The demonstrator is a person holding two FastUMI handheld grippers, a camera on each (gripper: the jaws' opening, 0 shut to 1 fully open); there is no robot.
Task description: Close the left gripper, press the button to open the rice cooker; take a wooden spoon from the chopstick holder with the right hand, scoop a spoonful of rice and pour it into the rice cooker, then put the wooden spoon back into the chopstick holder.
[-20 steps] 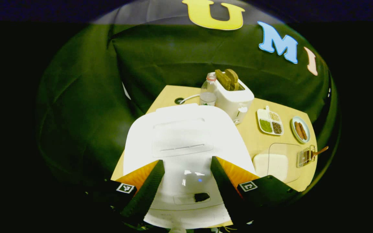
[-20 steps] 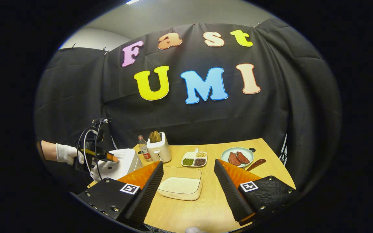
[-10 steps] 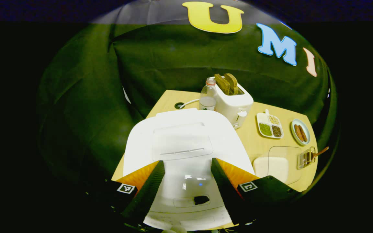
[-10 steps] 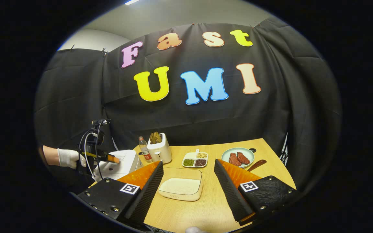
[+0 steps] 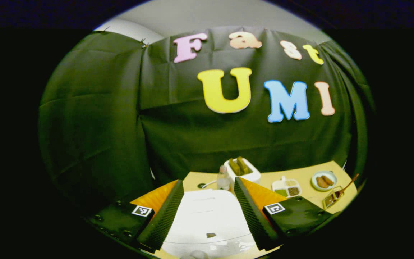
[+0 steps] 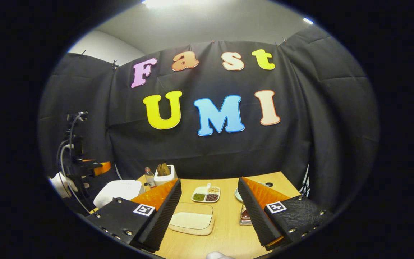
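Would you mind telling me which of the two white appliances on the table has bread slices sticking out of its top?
The toaster, the smaller white box at the back beside the bottle. The rice cooker in front of it has a flat, closed lid.

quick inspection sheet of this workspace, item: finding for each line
surface: light wooden table, round hole near the back.
job's things: white rice cooker, lid down; clear tray of white rice; wooden spoon standing in clear chopstick holder.
clutter: white toaster with bread, plastic bottle, divided white dish of beans, plate of meat.
grippers: left tongs open above cooker; right tongs open above table.
cables: white cord behind cooker.
surroundings: black cloth wall.
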